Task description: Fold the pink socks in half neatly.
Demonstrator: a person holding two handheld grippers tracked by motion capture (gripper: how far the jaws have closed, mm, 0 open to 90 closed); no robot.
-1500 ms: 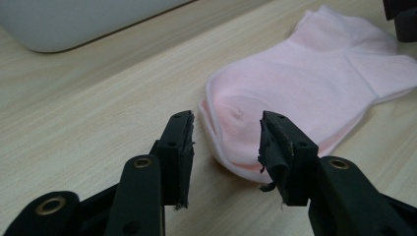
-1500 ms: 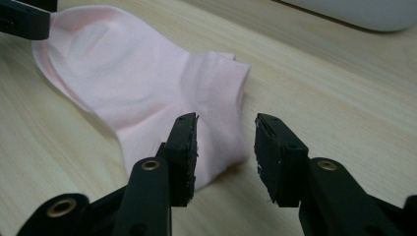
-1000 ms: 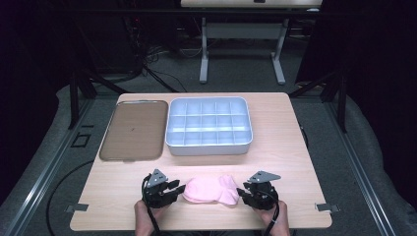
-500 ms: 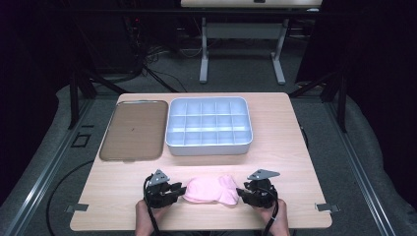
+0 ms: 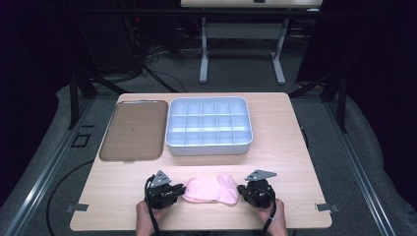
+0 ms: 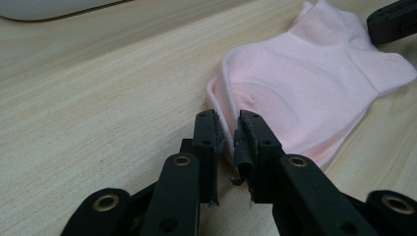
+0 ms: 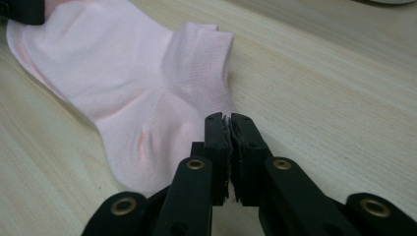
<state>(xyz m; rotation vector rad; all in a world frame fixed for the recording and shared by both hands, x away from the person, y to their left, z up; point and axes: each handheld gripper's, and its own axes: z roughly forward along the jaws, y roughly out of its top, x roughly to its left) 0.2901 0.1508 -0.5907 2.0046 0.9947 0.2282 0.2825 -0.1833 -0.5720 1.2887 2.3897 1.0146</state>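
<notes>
A pink ankle sock (image 5: 209, 189) lies flat near the table's front edge, between my two grippers. My left gripper (image 5: 181, 191) is at its left end. In the left gripper view the jaws (image 6: 228, 130) have just been closing and pinch the sock's (image 6: 305, 83) rounded toe edge. My right gripper (image 5: 240, 191) is at the sock's right end. In the right gripper view its jaws (image 7: 227, 123) have just closed and meet on the sock's (image 7: 123, 83) edge below the cuff. Each hand's gripper rests low on the wood.
A white tray with several compartments (image 5: 209, 147) stands at the middle of the table, with a flat brown tray (image 5: 133, 130) to its left. Bare wood (image 5: 295, 162) lies between the trays and the sock. Table legs and cables are on the floor beyond.
Both hands and the sock stay where they were. The high view is too small to show the jaws moving.
</notes>
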